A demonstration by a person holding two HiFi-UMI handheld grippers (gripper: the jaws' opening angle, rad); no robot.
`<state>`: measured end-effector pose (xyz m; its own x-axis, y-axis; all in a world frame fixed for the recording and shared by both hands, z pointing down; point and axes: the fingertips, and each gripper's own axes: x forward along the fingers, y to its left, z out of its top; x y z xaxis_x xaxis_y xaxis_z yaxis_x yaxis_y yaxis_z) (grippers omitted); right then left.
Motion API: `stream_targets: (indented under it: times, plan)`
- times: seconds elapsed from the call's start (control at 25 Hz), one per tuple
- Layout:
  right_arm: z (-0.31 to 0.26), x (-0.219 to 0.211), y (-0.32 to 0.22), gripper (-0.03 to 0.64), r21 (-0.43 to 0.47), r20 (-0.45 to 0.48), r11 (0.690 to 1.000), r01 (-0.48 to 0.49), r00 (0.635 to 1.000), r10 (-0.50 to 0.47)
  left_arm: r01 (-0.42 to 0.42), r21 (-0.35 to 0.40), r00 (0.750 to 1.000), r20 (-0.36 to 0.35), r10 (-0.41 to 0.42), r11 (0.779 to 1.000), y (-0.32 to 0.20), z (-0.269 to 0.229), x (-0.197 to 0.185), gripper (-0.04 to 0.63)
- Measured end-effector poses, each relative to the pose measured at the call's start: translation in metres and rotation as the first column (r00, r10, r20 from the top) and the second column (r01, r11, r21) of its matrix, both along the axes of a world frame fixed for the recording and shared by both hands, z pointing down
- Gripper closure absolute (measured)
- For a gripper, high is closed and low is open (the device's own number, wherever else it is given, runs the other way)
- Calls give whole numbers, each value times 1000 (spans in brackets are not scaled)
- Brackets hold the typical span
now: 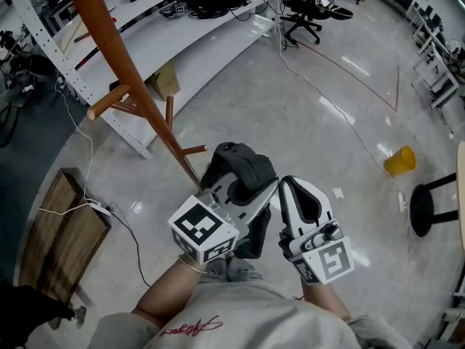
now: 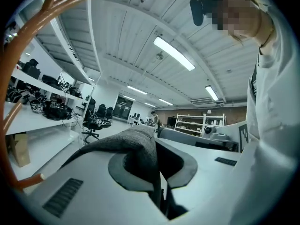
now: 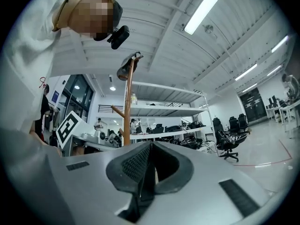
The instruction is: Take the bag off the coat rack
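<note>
Right of the coat rack (image 1: pixel 116 49), the floor (image 1: pixel 290 107) lies open out to a stool (image 1: pixel 430 208) and a yellow bucket (image 1: pixel 400 161); a white bench (image 1: pixel 189 42) runs behind the rack. The rack's top is cut off. Your left gripper (image 1: pixel 243 189) is pinched on the grey bag (image 1: pixel 247 164), just right of the pole; your right gripper (image 1: pixel 286 183) has its jaws together, empty.

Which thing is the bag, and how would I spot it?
Find the tall orange-brown coat rack, upper left, and follow its pole down. Near its lower end, the left tool pinches the bag: a dark grey cloth bundle, soft, unlike the hard white right tool beside it.
</note>
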<state>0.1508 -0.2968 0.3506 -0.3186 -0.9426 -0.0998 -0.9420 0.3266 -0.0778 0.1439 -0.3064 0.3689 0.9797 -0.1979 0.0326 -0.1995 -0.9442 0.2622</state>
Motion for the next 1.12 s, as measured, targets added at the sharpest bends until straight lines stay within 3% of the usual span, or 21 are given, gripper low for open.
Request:
stream_targets:
  times: [0.16, 0.4, 0.72, 1.12]
  plan:
    - [-14, -1, 8, 597, 36, -1, 998, 46, 999, -46, 56, 3, 998, -23, -56, 998, 18, -14, -11, 557]
    - [-31, -23, 4, 597, 80, 14, 985, 150, 988, -152, 185, 66, 982, -62, -181, 981, 29, -35, -42, 557]
    - [-41, -58, -8, 597, 87, -8, 954, 286, 958, -287, 376, 122, 926, -40, -374, 918, 20, -47, -87, 557]
    - [-41, -101, -6, 597, 100, -67, 912, 398, 917, -393, 490, 135, 872, -46, -488, 862, 26, -43, -126, 557]
